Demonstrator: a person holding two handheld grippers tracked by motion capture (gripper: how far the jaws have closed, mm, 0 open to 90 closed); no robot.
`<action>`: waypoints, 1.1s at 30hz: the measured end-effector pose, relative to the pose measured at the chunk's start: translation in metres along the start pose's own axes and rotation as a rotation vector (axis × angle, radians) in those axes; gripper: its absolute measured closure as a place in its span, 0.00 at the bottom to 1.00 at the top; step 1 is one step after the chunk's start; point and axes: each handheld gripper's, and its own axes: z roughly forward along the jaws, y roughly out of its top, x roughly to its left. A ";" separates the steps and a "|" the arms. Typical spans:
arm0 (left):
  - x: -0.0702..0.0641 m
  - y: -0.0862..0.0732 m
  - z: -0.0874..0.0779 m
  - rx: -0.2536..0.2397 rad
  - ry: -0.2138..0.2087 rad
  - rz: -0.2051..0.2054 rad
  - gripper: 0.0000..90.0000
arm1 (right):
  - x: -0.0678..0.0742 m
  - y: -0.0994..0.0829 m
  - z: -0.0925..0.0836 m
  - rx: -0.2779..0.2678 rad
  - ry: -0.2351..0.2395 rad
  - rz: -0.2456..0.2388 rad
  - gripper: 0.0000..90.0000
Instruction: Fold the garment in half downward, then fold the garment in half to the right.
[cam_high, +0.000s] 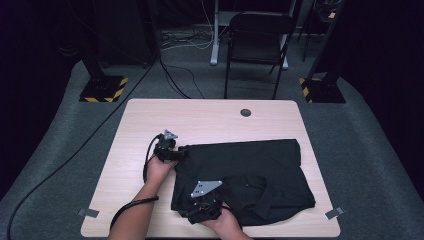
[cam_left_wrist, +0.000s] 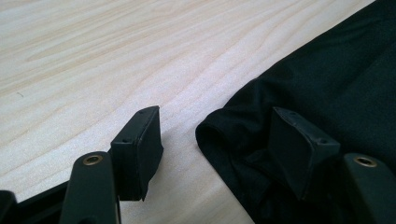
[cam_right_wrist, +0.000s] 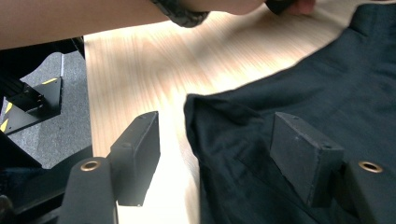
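Fingers (cam_left_wrist: 140, 149) astride black (folded) shirt (cam_left_wrist: 327, 84)

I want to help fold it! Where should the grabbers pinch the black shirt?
Probably at its left edge. The black shirt lies flat, so only edges and corners offer something to pinch. The left gripper is open with the far left corner fold between its jaws; the right gripper is open astride the near left corner. Come in low from the left.

Wooden table (cam_high: 210, 120), black shirt (cam_high: 250, 170) atop
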 end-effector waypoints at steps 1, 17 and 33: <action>0.000 0.000 0.000 0.001 0.000 0.001 0.39 | 0.001 0.001 0.001 -0.001 0.000 -0.003 0.36; 0.001 0.001 0.001 0.003 -0.007 0.006 0.39 | 0.018 0.004 0.024 0.003 -0.032 -0.066 0.36; 0.001 0.001 0.001 0.002 -0.008 0.007 0.39 | 0.018 0.005 0.037 0.035 -0.046 -0.075 0.43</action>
